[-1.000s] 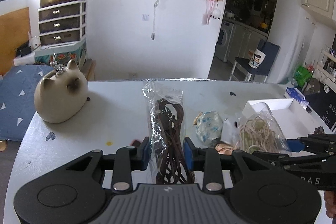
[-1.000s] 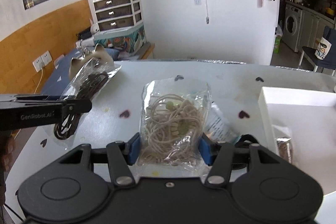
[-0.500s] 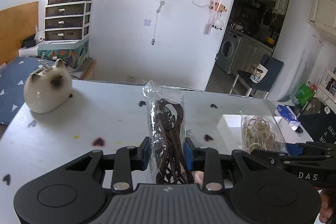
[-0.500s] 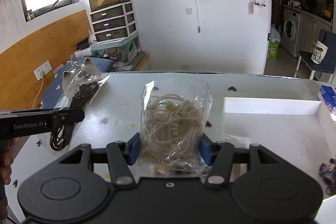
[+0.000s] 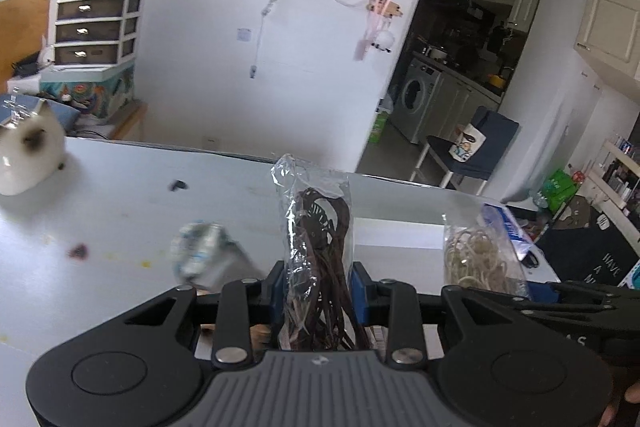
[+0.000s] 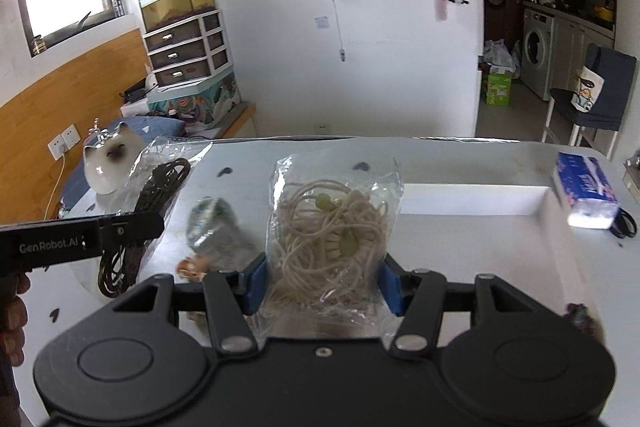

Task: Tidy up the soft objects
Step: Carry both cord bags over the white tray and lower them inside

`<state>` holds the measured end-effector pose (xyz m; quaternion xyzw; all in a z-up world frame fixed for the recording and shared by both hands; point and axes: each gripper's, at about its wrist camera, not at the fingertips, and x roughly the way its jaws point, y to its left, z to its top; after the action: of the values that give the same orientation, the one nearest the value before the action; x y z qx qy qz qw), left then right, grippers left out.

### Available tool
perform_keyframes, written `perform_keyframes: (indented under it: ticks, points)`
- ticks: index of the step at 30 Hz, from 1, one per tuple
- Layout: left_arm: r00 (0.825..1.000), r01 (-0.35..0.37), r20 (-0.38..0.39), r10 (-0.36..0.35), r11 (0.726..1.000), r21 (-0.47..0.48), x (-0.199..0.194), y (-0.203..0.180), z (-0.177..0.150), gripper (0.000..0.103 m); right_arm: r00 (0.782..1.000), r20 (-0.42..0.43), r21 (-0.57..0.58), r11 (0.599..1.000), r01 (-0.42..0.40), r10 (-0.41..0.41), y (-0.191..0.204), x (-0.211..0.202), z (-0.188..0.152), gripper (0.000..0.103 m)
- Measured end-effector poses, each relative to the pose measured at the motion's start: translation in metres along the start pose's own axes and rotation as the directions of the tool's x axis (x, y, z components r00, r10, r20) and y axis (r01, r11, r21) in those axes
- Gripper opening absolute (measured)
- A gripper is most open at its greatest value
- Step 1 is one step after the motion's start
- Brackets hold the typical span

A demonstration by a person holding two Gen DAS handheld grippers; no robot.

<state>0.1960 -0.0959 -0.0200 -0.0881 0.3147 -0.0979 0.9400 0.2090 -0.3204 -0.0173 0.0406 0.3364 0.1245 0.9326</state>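
My left gripper [image 5: 318, 287] is shut on a clear bag of dark brown cord [image 5: 320, 251], held upright above the table; the bag also shows in the right wrist view [image 6: 148, 203]. My right gripper [image 6: 322, 283] is shut on a clear bag of beige cord [image 6: 332, 227], which also shows in the left wrist view [image 5: 478, 255]. Both bags are held over the table near the white box [image 6: 540, 227]. A blue-white patterned bundle [image 6: 210, 219] lies on the table between the grippers, blurred.
A cat-shaped ceramic figure [image 6: 108, 159] stands at the table's left end. A tissue pack [image 6: 586, 187] lies beside the white box at the right. A small orange-brown item [image 6: 188, 267] lies near the right gripper. A dark item [image 6: 582, 315] sits in the box.
Both grippers have lifted and moved back with their bags still held. The white box and tissue pack have come into view; the cat figure now looks farther away.
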Motion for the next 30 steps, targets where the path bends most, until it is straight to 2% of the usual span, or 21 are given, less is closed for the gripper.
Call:
perform_keyframes:
  ticks: [9, 15, 22, 27, 30]
  points:
    - [0.995, 0.073, -0.061, -0.076, 0.996, -0.051, 0.036, -0.059, -0.015, 0.034, 0.999, -0.038, 0.048, 0.999, 0.018, -0.016, -0.062, -0.001, -0.011, 0.057]
    - [0.984, 0.108, -0.129, -0.125, 0.985, -0.134, 0.068, -0.078, -0.027, 0.034, 0.996, -0.092, 0.134, 0.991, 0.021, -0.009, -0.104, 0.007, -0.024, 0.057]
    - [0.968, 0.094, -0.208, -0.137, 0.974, -0.205, 0.101, -0.093, -0.043, 0.034, 0.98, -0.197, 0.216, 0.976, 0.018, 0.025, -0.13, 0.034, -0.05, 0.057]
    - [0.954, 0.08, -0.26, -0.152, 0.96, -0.267, 0.125, -0.091, -0.053, 0.034, 0.965, -0.258, 0.231, 0.973, 0.023, 0.038, -0.141, 0.052, -0.065, 0.057]
    - [0.942, 0.08, -0.289, -0.171, 0.951, -0.3, 0.138, -0.092, -0.059, 0.034, 0.961, -0.276, 0.201, 0.979, 0.033, 0.024, -0.144, 0.059, -0.067, 0.057]
